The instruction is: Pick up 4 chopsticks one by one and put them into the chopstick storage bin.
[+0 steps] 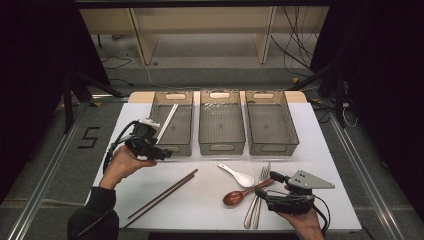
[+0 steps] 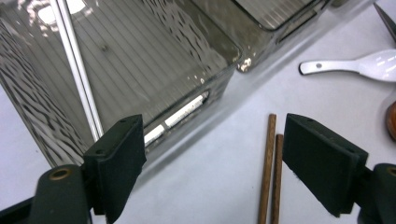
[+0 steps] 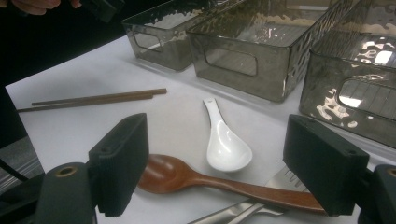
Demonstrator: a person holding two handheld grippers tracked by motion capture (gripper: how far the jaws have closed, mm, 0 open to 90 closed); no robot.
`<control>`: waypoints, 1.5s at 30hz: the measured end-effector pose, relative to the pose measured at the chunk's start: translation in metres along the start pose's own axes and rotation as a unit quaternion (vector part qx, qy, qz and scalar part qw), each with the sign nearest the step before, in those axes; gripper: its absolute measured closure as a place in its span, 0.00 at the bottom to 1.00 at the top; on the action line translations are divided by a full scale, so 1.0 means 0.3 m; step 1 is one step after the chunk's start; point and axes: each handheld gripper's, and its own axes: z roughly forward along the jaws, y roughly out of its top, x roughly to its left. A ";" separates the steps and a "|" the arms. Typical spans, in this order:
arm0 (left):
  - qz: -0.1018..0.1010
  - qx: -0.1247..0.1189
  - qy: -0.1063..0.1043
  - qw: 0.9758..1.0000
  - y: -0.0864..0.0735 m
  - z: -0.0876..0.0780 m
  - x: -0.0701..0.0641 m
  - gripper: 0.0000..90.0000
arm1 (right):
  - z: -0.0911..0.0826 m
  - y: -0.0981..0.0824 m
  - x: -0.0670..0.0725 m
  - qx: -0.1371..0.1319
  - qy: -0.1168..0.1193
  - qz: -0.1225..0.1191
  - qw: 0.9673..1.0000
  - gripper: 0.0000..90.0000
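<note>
My left gripper (image 1: 161,151) (image 2: 212,156) hovers open over the near end of the left grey bin (image 1: 175,148) (image 2: 32,112), with nothing between its jaws. A pair of white chopsticks (image 1: 167,121) (image 2: 77,74) lies slanted inside that bin. Brown chopsticks (image 1: 162,194) (image 2: 268,172) (image 3: 100,98) lie on the white table just below the left hand. My right gripper (image 1: 270,185) (image 3: 215,163) is open, low over the wooden spoon (image 1: 239,196) (image 3: 187,179). A white ceramic spoon (image 1: 239,176) (image 2: 362,65) (image 3: 226,147) lies beside it. Metal forks (image 1: 257,205) (image 3: 233,212) lie under the wooden spoon's handle.
The middle bin (image 1: 221,146) (image 3: 243,60) and the right bin (image 1: 273,148) (image 3: 355,98) stand side by side at the back of the white table top (image 1: 210,210). Beyond the table edge are floor rails, cables and a wooden shelf frame.
</note>
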 end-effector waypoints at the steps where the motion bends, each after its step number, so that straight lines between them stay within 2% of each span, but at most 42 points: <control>1: 0.004 0.003 0.000 1.000 -0.004 0.003 -0.005 0.23 | 0.000 0.000 0.000 0.000 0.000 0.000 1.000 0.26; 6: 0.019 0.034 0.001 0.999 -0.025 0.025 -0.036 0.23 | -0.003 0.002 0.001 -0.002 -0.001 -0.003 1.000 0.26; 9: 0.032 0.055 0.005 0.998 -0.040 0.036 -0.050 0.22 | -0.005 0.002 0.000 -0.003 -0.001 -0.001 1.000 0.26; 14: 0.039 0.083 0.006 0.996 -0.069 0.048 -0.065 0.23 | -0.005 0.003 0.001 -0.003 -0.001 -0.001 1.000 0.26; 17: 0.044 0.096 -0.001 0.994 -0.093 0.063 -0.068 0.23 | -0.004 0.002 0.002 -0.002 -0.002 -0.003 1.000 0.26; 26: 0.052 0.123 -0.002 0.991 -0.133 0.096 -0.089 0.27 | -0.004 0.002 0.003 -0.001 -0.001 -0.003 1.000 0.26; 34: 0.066 0.143 -0.010 0.987 -0.150 0.110 -0.105 0.37 | -0.004 0.002 0.005 -0.001 0.000 -0.004 1.000 0.26; 45: 0.071 0.168 -0.010 0.983 -0.173 0.134 -0.114 0.49 | -0.003 0.002 0.004 0.000 0.000 -0.005 1.000 0.26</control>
